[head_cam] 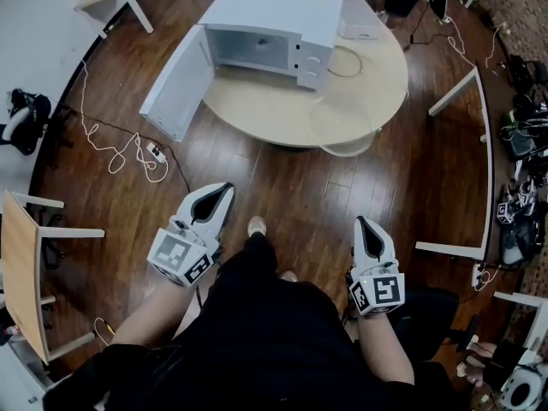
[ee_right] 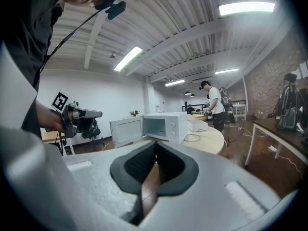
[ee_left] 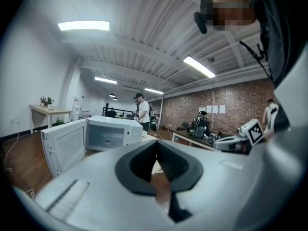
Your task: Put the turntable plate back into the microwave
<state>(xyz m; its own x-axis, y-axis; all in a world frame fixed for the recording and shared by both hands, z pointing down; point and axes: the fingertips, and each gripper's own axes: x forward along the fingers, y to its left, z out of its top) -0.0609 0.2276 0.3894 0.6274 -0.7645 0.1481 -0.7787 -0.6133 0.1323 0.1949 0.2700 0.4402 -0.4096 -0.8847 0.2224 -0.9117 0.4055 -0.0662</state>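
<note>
On the round table (head_cam: 257, 114) stands the white microwave (head_cam: 274, 32). Its door (head_cam: 175, 84) is swung wide to the left and its cavity faces the person. The clear glass plate (head_cam: 342, 125) lies on the table to the right of the microwave and nearer than it. It sits at the table's near edge and seems to overhang it slightly. A loop of cable (head_cam: 347, 61) lies just right of the microwave, and a flat white box (head_cam: 360, 26) sits behind it.

Both grippers are held low over the wooden floor (head_cam: 282, 187), well apart from the table, one on each side of the person's dark-clothed body. The left gripper (head_cam: 224, 192) has its jaws pressed together with nothing between them, as its own view shows. The right gripper (head_cam: 363, 223) is likewise closed and empty.

Each gripper carries a cube (head_cam: 180, 255) faced with black-and-white square markers, which are patterns rather than letters. The microwave's panel has two knobs (head_cam: 313, 60), and any print beside them is too small to read. In the left gripper view, pale sheets (ee_left: 214, 109) hang on a brick wall, also too small to read. A person in a white shirt (ee_left: 142, 110) stands beyond the table.
</note>
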